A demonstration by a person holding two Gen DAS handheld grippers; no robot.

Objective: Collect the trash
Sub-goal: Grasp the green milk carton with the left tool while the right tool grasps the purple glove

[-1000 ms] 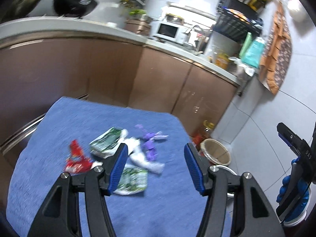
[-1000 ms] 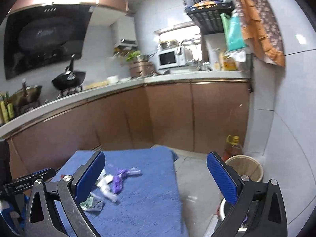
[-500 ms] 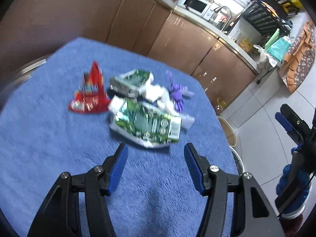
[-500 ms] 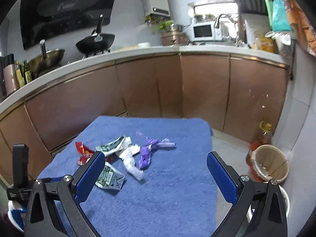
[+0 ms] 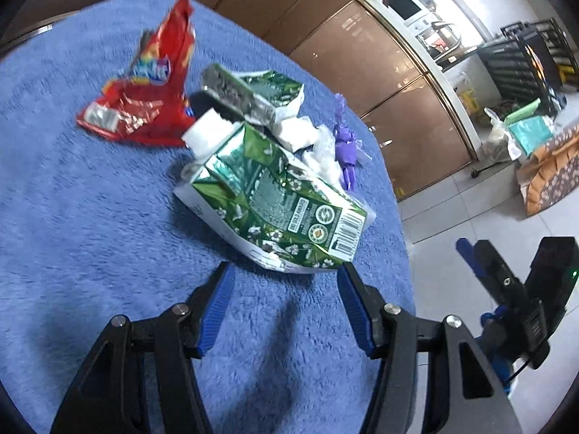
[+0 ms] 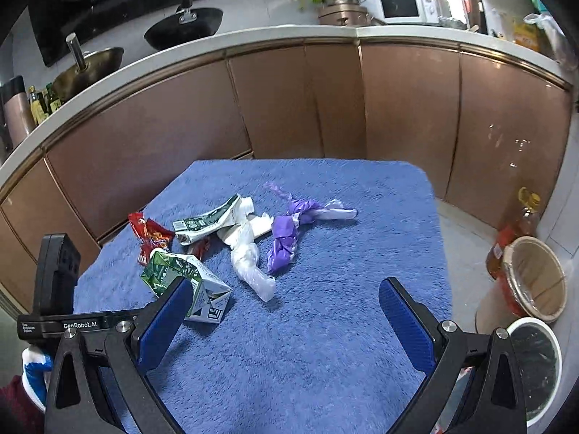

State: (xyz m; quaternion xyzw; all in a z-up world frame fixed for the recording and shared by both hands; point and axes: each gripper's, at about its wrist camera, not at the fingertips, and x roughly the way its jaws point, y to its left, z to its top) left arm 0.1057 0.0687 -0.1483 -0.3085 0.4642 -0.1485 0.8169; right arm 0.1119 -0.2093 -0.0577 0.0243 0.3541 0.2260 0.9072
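Observation:
Trash lies in a heap on a blue cloth-covered table [image 6: 325, 343]. A crushed green carton [image 5: 278, 213] is nearest; my left gripper [image 5: 286, 303] is open just short of its near edge, nothing between the fingers. Behind it lie a red snack wrapper [image 5: 152, 94], a second green carton [image 5: 260, 97], white crumpled plastic [image 6: 249, 260] and purple plastic [image 6: 286, 238]. My right gripper [image 6: 286, 322] stands open and empty above the cloth, right of the carton [image 6: 188, 282]. The left gripper's body [image 6: 58, 289] shows at the left of the right wrist view.
Brown kitchen cabinets [image 6: 289, 108] under a white counter run behind the table. On the floor to the right stand a tan bin [image 6: 535, 282], a white-rimmed bin [image 6: 535, 361] and an oil bottle [image 6: 521, 224]. A wok [image 6: 184, 29] and microwave [image 6: 401, 7] sit on the counter.
Both grippers have come down and tilted toward the table. The left one has closed in on the green carton, which now fills the middle of its view. Both stay open.

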